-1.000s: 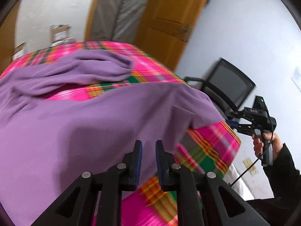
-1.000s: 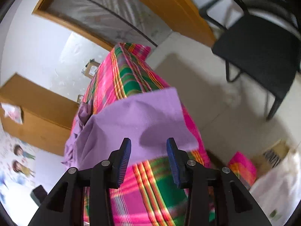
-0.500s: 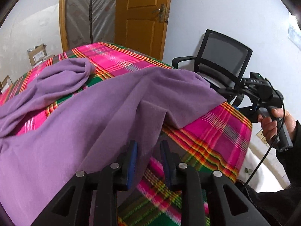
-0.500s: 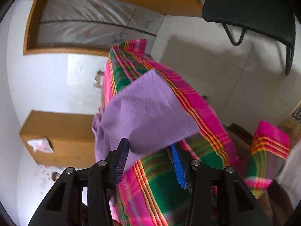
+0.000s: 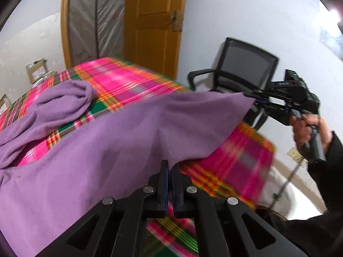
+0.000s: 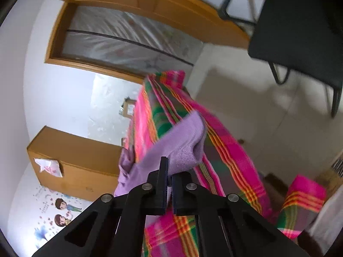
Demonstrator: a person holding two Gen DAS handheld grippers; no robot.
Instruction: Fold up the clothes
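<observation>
While the purple garment (image 5: 120,141) lies spread over the pink plaid tablecloth (image 5: 133,81), both grippers pinch its near hem. Left gripper (image 5: 169,169) is clamped on the hem edge, fabric bunched between the pads. Right gripper (image 6: 169,169) is clenched on the garment's corner, which is lifted off the cloth; in the left view it (image 5: 260,102) sits at the right corner, held by a hand (image 5: 304,128) in a dark sleeve. A sleeve of the garment lies crumpled at far left. Black chair (image 5: 246,70) stands behind, near an orange door (image 5: 154,21).
</observation>
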